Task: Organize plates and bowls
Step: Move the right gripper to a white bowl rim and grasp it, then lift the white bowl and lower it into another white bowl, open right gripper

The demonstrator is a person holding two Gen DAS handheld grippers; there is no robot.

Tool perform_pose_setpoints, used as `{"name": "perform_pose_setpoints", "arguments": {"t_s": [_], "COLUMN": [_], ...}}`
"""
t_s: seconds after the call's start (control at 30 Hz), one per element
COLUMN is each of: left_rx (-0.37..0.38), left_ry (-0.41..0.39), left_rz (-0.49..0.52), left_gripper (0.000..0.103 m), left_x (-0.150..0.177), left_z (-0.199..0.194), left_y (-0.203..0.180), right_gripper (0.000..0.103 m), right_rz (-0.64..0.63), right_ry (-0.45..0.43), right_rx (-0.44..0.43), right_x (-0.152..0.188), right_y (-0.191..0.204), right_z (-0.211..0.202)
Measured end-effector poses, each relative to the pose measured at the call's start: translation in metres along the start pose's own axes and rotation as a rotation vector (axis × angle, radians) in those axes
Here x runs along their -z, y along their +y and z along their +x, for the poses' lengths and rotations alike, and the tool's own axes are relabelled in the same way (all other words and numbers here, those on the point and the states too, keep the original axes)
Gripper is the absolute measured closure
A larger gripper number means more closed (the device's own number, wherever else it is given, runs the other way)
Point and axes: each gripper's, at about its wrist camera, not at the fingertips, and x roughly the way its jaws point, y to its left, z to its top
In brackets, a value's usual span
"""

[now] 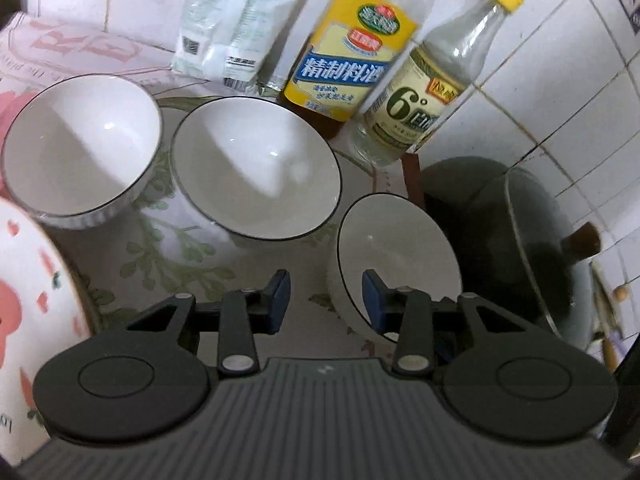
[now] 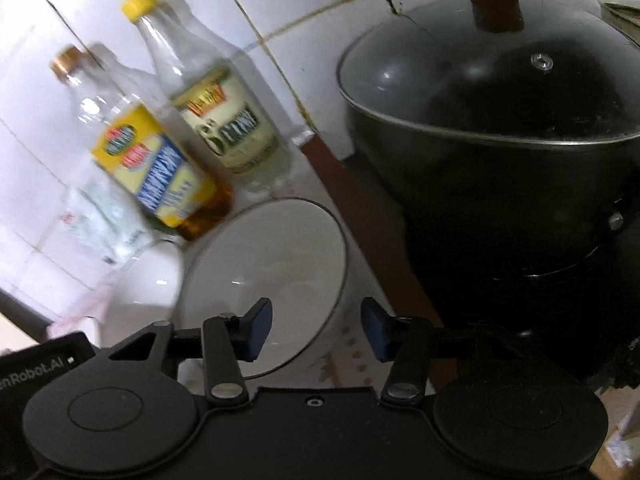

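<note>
Left wrist view: we log left gripper point(image 1: 326, 300) and right gripper point(image 2: 316, 330), jaws parted and empty, straddling the near rim of the rightmost bowl point(image 1: 394, 256) beside the wok point(image 1: 520, 248); closing on that rim seems next.

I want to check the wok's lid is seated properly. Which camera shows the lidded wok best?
The right wrist view: the wok fills its right side, glass lid and brown knob in full view. The left wrist view shows it only at the right edge, dark, distorted and partly behind a bowl.
</note>
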Motion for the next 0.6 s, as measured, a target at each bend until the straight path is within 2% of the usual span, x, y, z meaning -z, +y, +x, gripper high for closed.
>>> {"name": "perform_pose_setpoints", "arguments": {"t_s": [0.07,0.1,0.13,0.23,0.33,0.47,0.6], "left_rx": [-0.019,-0.019,-0.016,0.019,0.003,0.028,0.017], "left_ry": [-0.006,0.004,0.018,0.056,0.085,0.112,0.14], "left_rz": [-0.004,-0.004,-0.005,-0.003,-0.007,-0.037,-0.033], "left_gripper": [0.065,0.07,0.077,0.092,0.094,0.094,0.094], "left_x": [0.001,0.0,0.0,-0.002,-0.003,-0.002,0.0], "left_z": [0.007,0.009,0.012,0.013,0.012,0.0,-0.017], "left_y": [-0.002,-0.003,-0.004,-0.004,-0.003,0.007,0.009], "right_gripper": [0.06,0.062,0.07,0.074,0.079,0.079,0.079], "right_rz": [0.048,0.073,0.091,0.127,0.118,0.118,0.115], "right_ry": [0.027,0.037,0.037,0.043,0.053,0.089,0.112], "right_rx": [-0.013,-0.021,-0.015,-0.015,0.01,0.024,0.011], "right_x": [-0.001,0.0,0.0,0.0,0.0,0.003,0.007], "right_y": [-0.005,-0.007,-0.008,-0.01,-0.005,-0.001,0.003], "right_z": [0.007,0.01,0.01,0.011,0.007,-0.003,-0.018]}}
